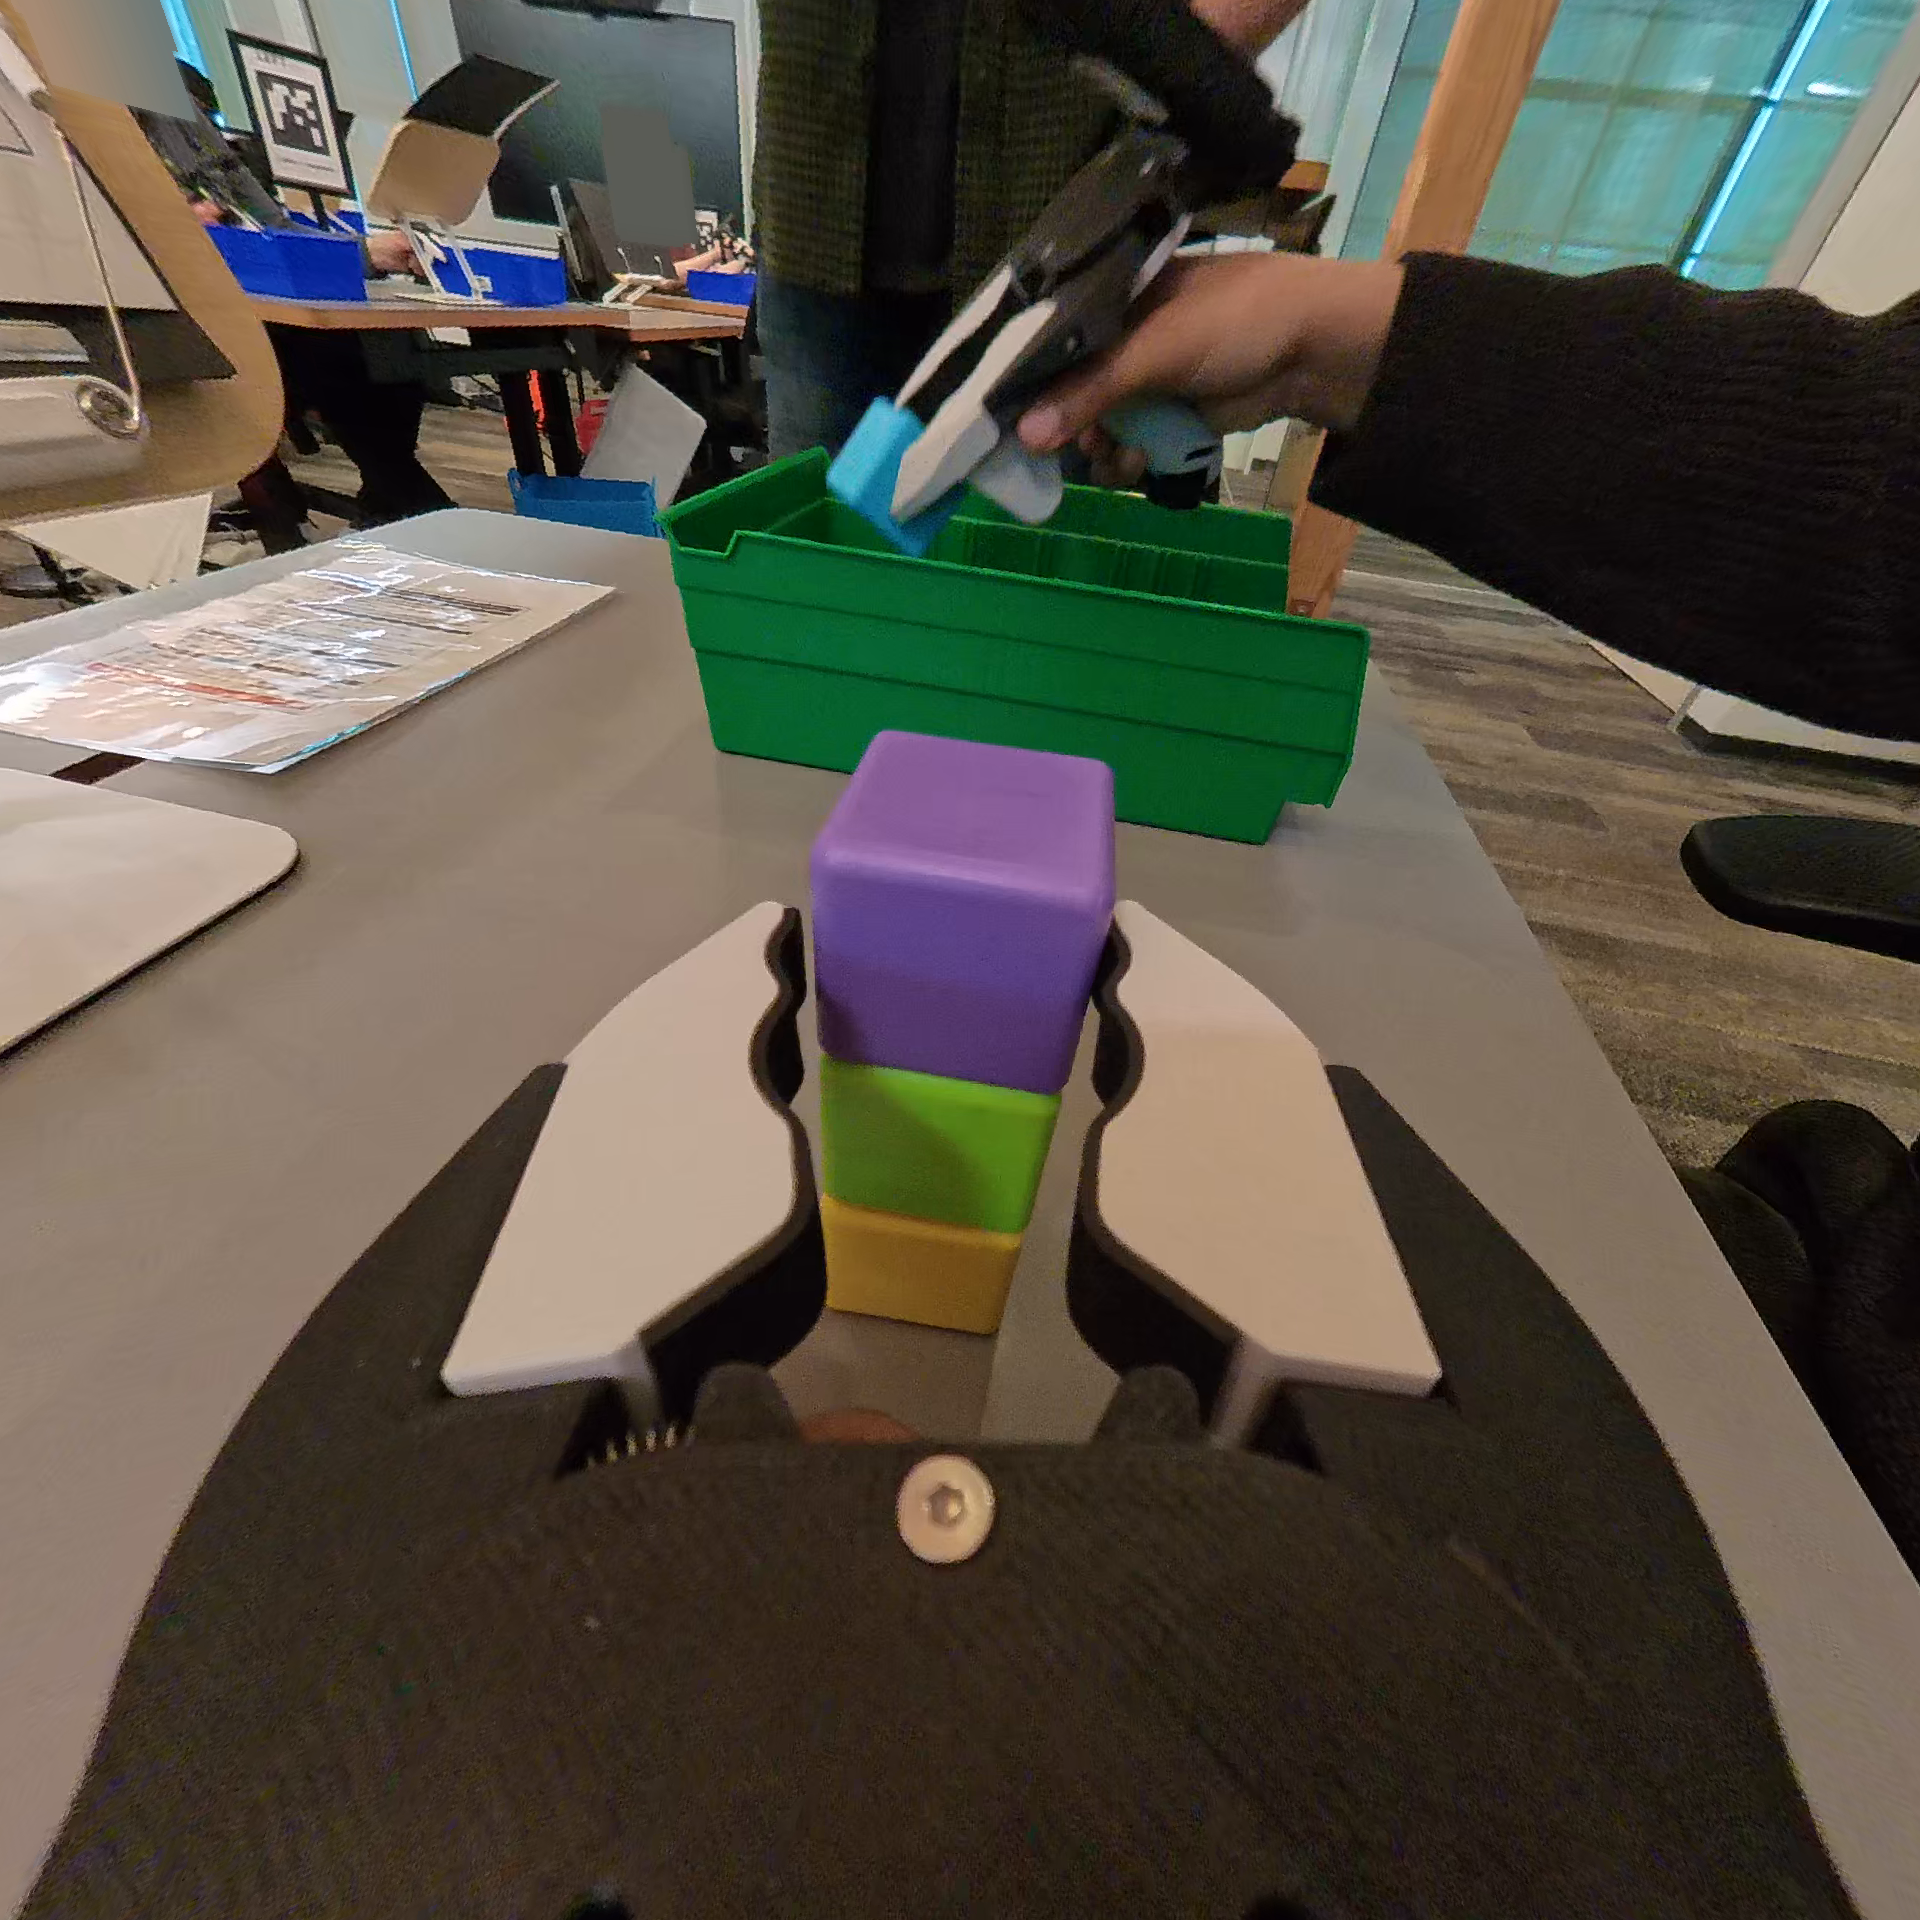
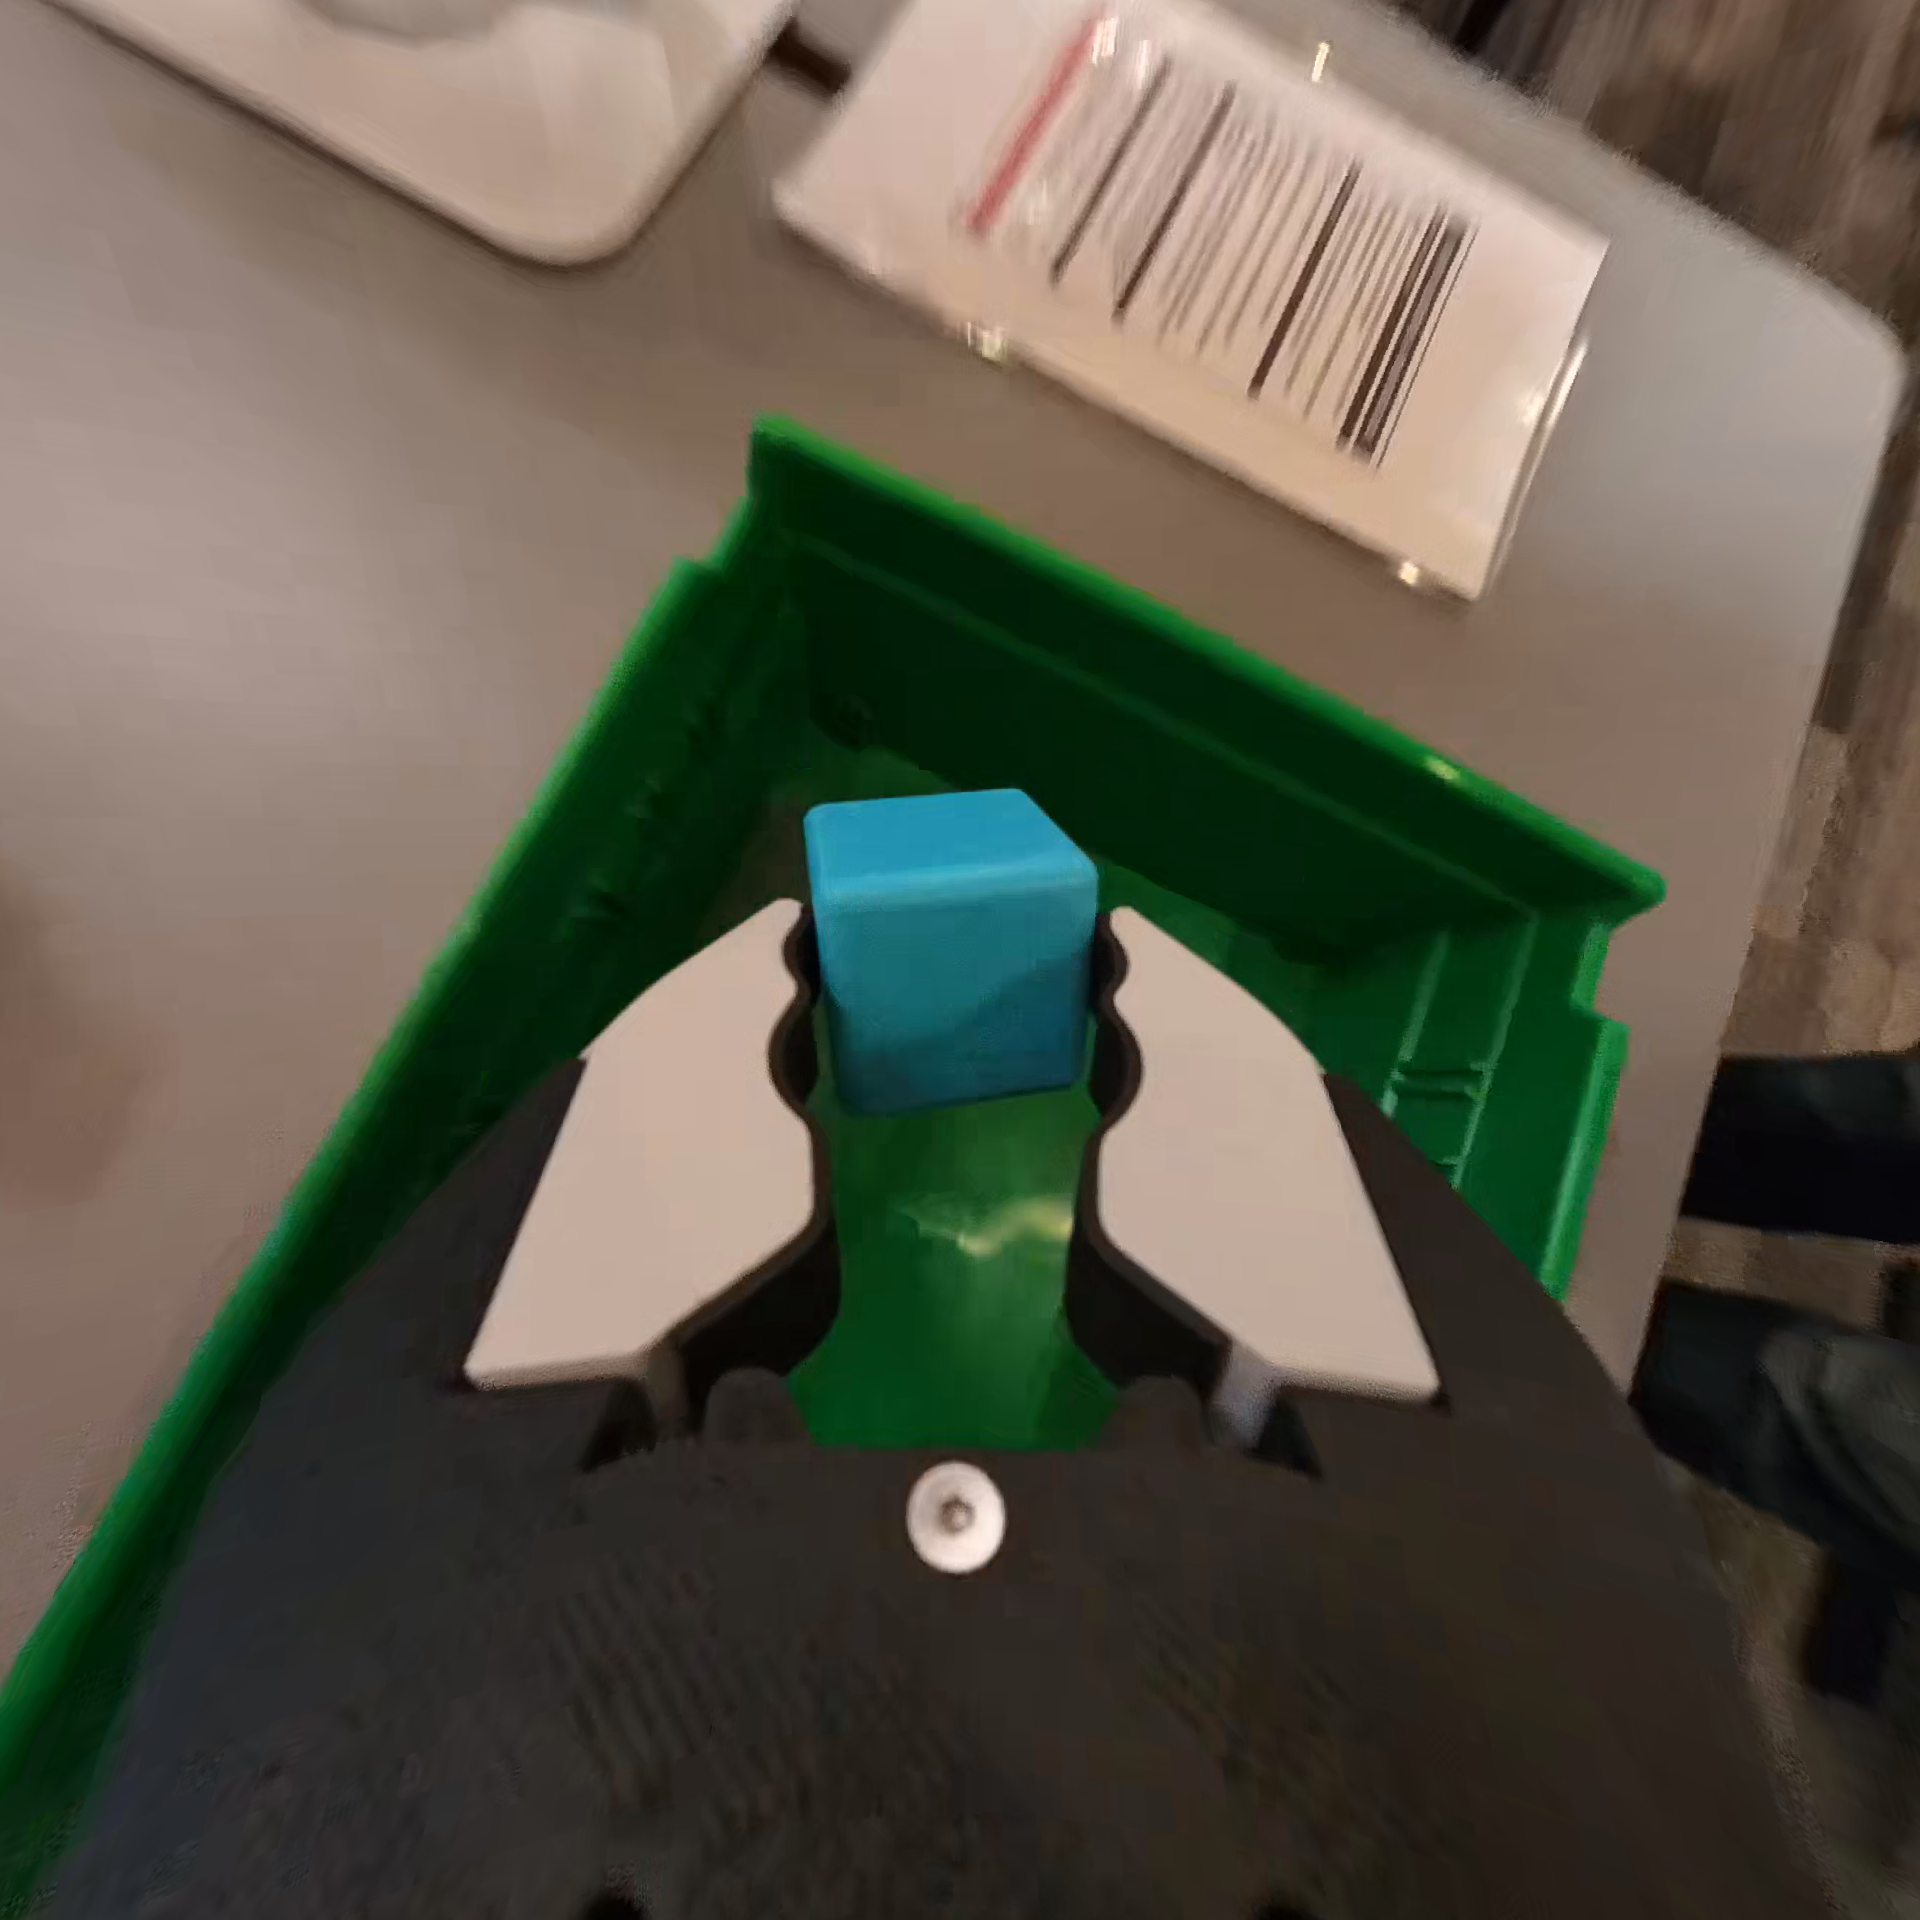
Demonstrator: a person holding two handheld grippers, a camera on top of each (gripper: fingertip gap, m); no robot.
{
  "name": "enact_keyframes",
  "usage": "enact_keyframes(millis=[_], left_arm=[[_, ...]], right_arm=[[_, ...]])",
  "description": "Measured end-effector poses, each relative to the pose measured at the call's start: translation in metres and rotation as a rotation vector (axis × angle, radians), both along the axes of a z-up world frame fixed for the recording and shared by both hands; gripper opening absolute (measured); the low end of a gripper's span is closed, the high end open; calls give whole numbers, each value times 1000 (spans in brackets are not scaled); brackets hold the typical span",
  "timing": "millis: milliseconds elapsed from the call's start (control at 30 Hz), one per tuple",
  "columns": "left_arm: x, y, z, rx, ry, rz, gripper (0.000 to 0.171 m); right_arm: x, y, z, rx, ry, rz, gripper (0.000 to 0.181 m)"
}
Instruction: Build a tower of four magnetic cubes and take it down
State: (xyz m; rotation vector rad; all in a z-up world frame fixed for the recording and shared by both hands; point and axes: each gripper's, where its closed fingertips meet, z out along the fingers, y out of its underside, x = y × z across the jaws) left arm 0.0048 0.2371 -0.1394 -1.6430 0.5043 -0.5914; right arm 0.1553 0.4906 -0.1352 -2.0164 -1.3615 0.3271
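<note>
Grey table (image 1: 520,883) — carpet, windows (image 1: 1621,114)

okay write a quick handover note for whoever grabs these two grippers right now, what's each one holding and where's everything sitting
Left gripper: shut on the purple cube, top of a stack over a green cube and a yellow cube on the grey table.
Right gripper: shut on a blue cube, held over one end of the green bin, above its floor.
Bin stands on the table behind the stack.
Done: three cubes stacked.
Not in the stack: the blue cube, in the air.
Also on the table: a printed sheet and a white pad.
</note>
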Motion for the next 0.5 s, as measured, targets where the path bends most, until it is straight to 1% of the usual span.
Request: enact_keyframes(millis=[100, 200, 333, 500], left_arm=[[-1, -1, 2, 3, -5, 3, 55], [-2, -2, 2, 3, -8, 5, 57], [-4, -3, 3, 3, -7, 7, 58], [-7, -2, 3, 5, -12, 11, 58]], right_arm=[[-1, 8, -33, -72, -127, 11, 51], [-5, 14, -55, -120, -225, 20, 51], [-5, 20, -69, -134, -340, 21, 52], [-7, 20, -78, -154, -388, 32, 51]])
